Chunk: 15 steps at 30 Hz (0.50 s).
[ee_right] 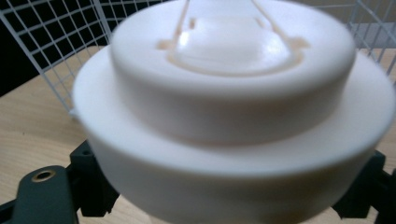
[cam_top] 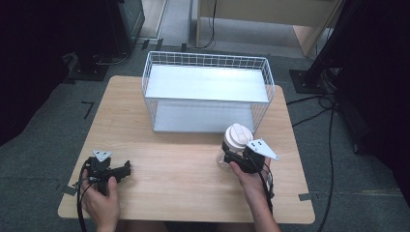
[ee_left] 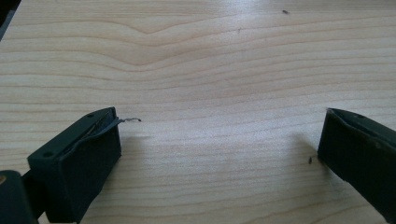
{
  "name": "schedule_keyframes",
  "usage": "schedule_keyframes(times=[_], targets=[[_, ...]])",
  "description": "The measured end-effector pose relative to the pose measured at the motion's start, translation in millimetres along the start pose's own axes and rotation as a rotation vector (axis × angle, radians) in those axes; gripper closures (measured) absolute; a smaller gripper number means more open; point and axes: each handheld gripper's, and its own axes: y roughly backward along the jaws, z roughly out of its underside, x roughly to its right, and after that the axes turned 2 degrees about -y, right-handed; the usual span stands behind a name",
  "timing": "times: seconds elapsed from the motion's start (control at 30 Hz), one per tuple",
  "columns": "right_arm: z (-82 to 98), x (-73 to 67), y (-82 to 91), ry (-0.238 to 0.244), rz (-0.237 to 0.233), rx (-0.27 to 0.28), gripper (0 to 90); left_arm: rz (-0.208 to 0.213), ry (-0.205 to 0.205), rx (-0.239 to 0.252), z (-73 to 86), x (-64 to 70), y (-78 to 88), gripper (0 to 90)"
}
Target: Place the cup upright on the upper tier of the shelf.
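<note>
Clear jar (cam_top: pixel 226 157) with a cream, stepped lid (cam_top: pixel 239 135), standing near the right front part of the wooden table (cam_top: pixel 183 164), just in front of the wire basket's (cam_top: pixel 209 92) right front corner. Jar and basket look close but apart; no contact can be confirmed.

Right gripper (cam_top: pixel 237 155) is clamped on the jar from the person's side. In the right gripper view the lid (ee_right: pixel 233 93) sits very near the lens, with a black jaw hugging each flank below the lid's rim. No gap visible between pads and jar. Whether the base rests on the tabletop or hangs just above it can't be told.

Left gripper (cam_top: pixel 126 169) rests low at the left front of the table, well apart from the jar. Its own view has the jaws spread wide with bare wood grain (ee_left: pixel 210 93) between them: nothing held.

Basket is white wire, with a grey upper shelf (cam_top: pixel 208 83) and a grey floor (cam_top: pixel 203 118) beneath, both bare.

Progress, as a judgement: the grasp is made, so the pick-up stage looks complete or nearly so. The carry to the basket and the release inside it appear to remain. Which shelf level is meant cannot be read.
</note>
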Motion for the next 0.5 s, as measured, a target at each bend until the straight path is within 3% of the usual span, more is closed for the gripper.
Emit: schedule_keyframes(times=[0.33,0.5], targets=[[-7.5,-0.4,4.3,-0.007,0.002,0.032,15.6,0.000,0.000,0.000,0.0,0.0,0.0,0.0],[-17.3,-5.4,10.4,0.029,-0.002,0.072,15.6,0.000,0.000,0.000,0.0,0.0,0.0,0.0]])
